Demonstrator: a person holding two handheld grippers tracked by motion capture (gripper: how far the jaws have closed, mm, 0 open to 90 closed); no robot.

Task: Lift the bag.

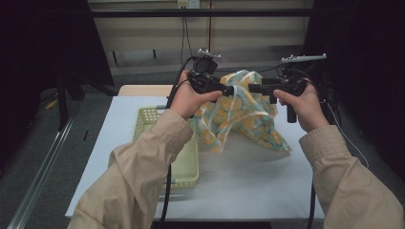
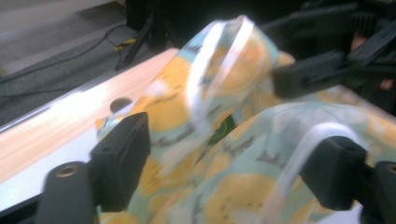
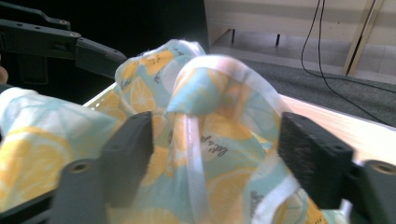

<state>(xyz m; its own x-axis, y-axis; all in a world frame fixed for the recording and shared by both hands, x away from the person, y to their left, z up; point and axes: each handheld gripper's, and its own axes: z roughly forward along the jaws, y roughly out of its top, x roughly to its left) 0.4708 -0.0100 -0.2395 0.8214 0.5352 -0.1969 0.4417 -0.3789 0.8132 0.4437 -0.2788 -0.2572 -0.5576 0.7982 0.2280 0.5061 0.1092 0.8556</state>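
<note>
A cloth (image 1: 248, 121) printed with lemon slices on pale blue, edged with a white band, hangs bunched above the white table (image 1: 248, 181), its lower folds resting on the surface. My left gripper (image 1: 231, 89) and right gripper (image 1: 251, 88) face each other at the cloth's raised top. In the left gripper view the jaws of the left gripper (image 2: 229, 161) stand wide apart with the cloth (image 2: 219, 140) loose between them, and the right gripper (image 2: 317, 74) shows beyond. In the right gripper view the right gripper (image 3: 215, 154) is open around a fold of the cloth (image 3: 210, 116).
A pale yellow slotted basket (image 1: 145, 119) lies on the table's left half, partly under my left sleeve. A wooden tabletop edge (image 1: 143, 89) runs behind the white cover. Cables trail from both grippers, and dark stands flank the table.
</note>
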